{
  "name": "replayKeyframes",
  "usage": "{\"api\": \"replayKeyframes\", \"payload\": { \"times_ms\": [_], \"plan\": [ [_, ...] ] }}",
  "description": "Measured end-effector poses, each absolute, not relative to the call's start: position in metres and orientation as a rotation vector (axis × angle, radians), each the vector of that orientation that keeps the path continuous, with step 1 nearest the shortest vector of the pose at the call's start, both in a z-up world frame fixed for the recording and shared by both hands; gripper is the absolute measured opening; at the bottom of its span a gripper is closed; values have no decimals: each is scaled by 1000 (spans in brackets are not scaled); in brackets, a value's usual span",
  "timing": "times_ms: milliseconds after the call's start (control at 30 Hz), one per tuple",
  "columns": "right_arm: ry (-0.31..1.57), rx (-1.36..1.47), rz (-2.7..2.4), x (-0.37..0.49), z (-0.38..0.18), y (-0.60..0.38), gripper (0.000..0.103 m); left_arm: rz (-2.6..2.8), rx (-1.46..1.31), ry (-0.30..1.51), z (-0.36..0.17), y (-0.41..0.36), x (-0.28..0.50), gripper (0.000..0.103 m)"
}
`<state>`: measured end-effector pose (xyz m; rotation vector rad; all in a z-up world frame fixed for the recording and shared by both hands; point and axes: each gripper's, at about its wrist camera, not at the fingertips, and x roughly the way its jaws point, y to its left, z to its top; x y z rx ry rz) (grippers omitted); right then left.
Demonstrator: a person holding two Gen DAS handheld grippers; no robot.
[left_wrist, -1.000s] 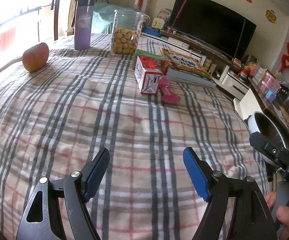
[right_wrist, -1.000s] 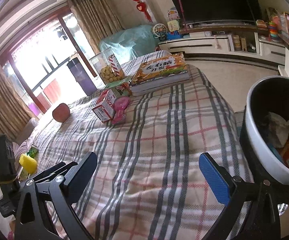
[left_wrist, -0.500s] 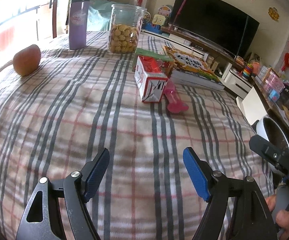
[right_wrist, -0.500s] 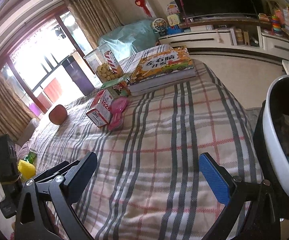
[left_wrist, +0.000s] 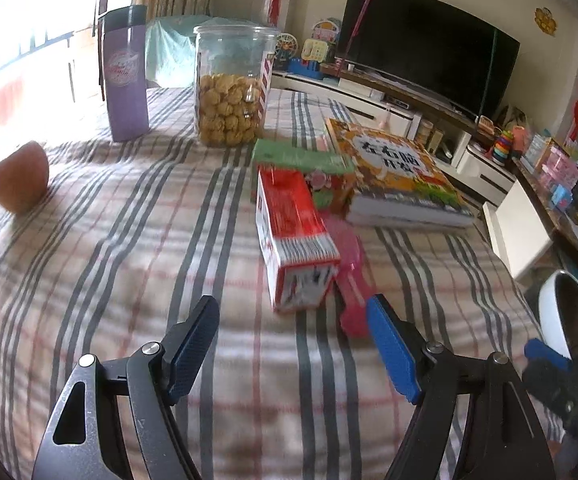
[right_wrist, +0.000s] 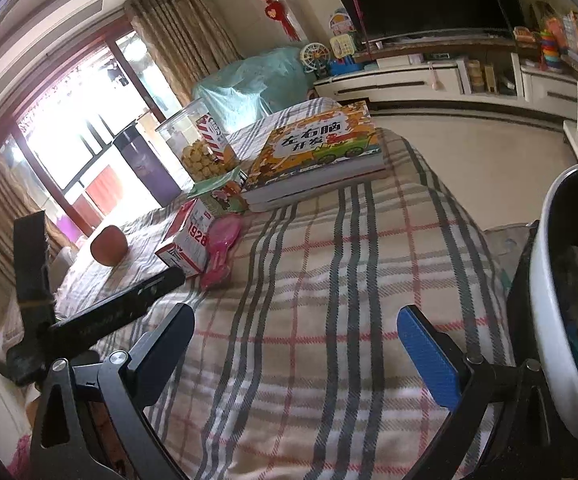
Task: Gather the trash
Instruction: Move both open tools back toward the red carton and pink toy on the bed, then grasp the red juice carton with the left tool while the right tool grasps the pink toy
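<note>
one rectangular red-and-white carton [left_wrist: 295,240]

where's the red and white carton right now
In the left wrist view the red and white carton lies on its side mid-table on the plaid cloth, just ahead of the open left tool, pink object beside it, green box behind.

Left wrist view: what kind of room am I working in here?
Most likely a home living room: a large television on a low white cabinet, curtains at a bright window, and a table under a plaid cloth.
</note>
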<state>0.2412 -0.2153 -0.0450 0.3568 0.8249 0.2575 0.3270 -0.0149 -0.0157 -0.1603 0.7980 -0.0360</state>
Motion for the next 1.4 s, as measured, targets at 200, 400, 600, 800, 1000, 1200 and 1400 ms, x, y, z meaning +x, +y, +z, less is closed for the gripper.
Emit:
{"api": "replayKeyframes", "payload": {
  "times_ms": [200,400,600,800,1000,1200,1400],
  "plan": [
    [838,372,270,251,-50,-214,101,-43,-142,778,-23,-16,341,62],
    [850,377,279,256,-52,-208,96,-77,-169,793,-25,-7,341,31],
    [873,335,315,266,-53,-185,85,-84,-180,789,-16,12,299,31],
    [901,238,370,287,-56,-146,80,-79,-226,822,-19,34,251,31],
    [937,122,362,314,-65,-111,71,-81,-227,819,-15,37,228,31],
    [941,30,313,330,-69,-98,43,-54,-228,810,-16,39,221,32],
    [955,62,350,313,-67,-109,20,-19,-207,793,-14,35,213,50]
  ]
}}
